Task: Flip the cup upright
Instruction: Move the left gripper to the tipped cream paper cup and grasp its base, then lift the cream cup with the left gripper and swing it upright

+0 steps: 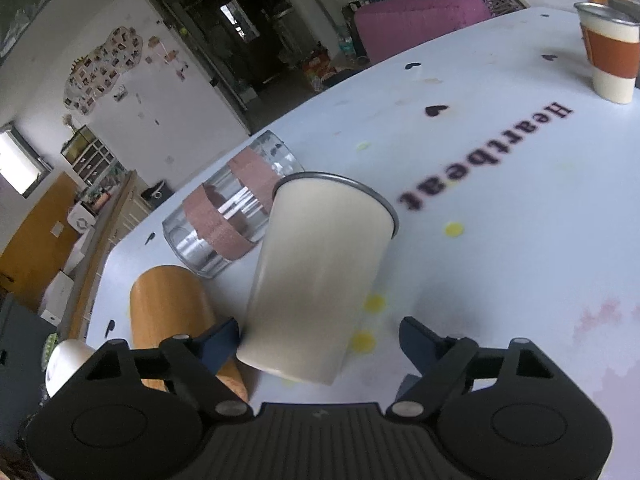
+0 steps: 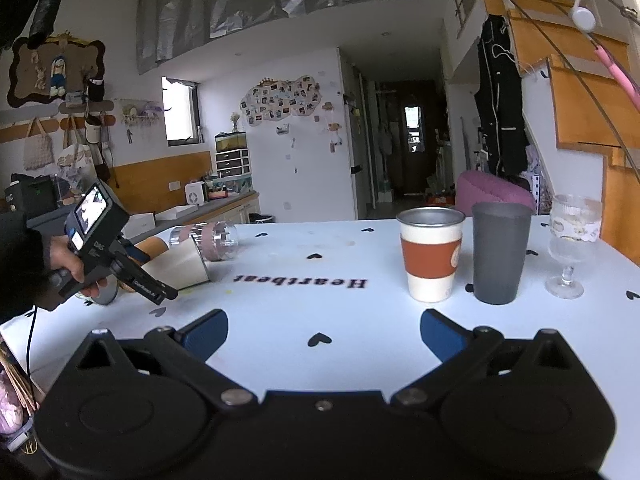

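From the left wrist, the left gripper (image 1: 320, 340) has its fingers (image 1: 416, 340) spread wide around the base of the cream cup (image 1: 320, 272), which lies tipped on the bench (image 1: 520, 220), likely lined up for a grasp. A fallen glass (image 1: 232, 208) and wooden cup (image 1: 172, 308) lie beside it.

From the right wrist, the right gripper (image 2: 324, 332) waits wide and empty, clear of the upright cups (image 2: 432, 260).

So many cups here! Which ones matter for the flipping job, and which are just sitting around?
In the job:
- cream cup, tipped over on the table
- left gripper, open around its base

Just there:
- glass and wooden cup, both lying down
- sleeved cup, grey cup, goblet, all upright
- right gripper, open, idle
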A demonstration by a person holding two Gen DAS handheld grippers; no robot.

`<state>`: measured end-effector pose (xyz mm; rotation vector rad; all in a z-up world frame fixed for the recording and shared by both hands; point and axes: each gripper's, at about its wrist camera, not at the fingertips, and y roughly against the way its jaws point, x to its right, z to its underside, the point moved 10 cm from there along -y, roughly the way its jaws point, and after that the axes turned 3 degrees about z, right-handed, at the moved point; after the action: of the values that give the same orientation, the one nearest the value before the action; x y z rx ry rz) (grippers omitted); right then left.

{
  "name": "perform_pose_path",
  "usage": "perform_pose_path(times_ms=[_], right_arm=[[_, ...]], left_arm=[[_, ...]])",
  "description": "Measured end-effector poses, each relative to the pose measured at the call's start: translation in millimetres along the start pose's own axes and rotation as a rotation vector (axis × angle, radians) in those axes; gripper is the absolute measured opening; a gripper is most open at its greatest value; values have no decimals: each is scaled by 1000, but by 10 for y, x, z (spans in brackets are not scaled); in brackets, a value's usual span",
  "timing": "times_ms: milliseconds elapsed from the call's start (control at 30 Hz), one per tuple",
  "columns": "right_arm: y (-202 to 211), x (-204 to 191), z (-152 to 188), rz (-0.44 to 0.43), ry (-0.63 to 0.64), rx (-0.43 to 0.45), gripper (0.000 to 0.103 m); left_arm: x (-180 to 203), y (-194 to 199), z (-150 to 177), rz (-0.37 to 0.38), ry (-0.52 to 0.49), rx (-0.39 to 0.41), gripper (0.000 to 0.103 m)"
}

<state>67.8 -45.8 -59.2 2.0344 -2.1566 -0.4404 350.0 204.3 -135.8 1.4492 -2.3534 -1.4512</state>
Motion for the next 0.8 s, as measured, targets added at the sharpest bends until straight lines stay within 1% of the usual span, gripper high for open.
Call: perform_pose_path(times_ms=[33,100,133,200,333,467,533,600,700,800], right_arm=[[-5,12,4,2,-4,-1,103],[-14,34,12,3,-12,-3,103],[-13,37,18,2,-15,-3,103],[5,37,33,-1,-18,-1,103],[23,54,25,-8,-32,1,103],[37,110,12,-5,-48,7,103],[47,155,13,2,-59,10,103],[51,202,22,9,-70,9,103],[54,273,36,16,-87,6,103],[64,317,38,20,-98,10,103]], left_arm=[[-9,-12,2,-10,-4,-3,83],[-55,-25,-8,-29,15,-17,64],[-71,-11,7,-21,37,-25,61],[-70,42,32,13,79,-17,60],[15,135,75,22,111,4,60],[134,274,114,66,215,26,60],[222,362,130,91,276,22,60],[336,459,139,140,330,22,60],[520,587,157,201,384,22,60],[765,724,153,270,402,35,60]])
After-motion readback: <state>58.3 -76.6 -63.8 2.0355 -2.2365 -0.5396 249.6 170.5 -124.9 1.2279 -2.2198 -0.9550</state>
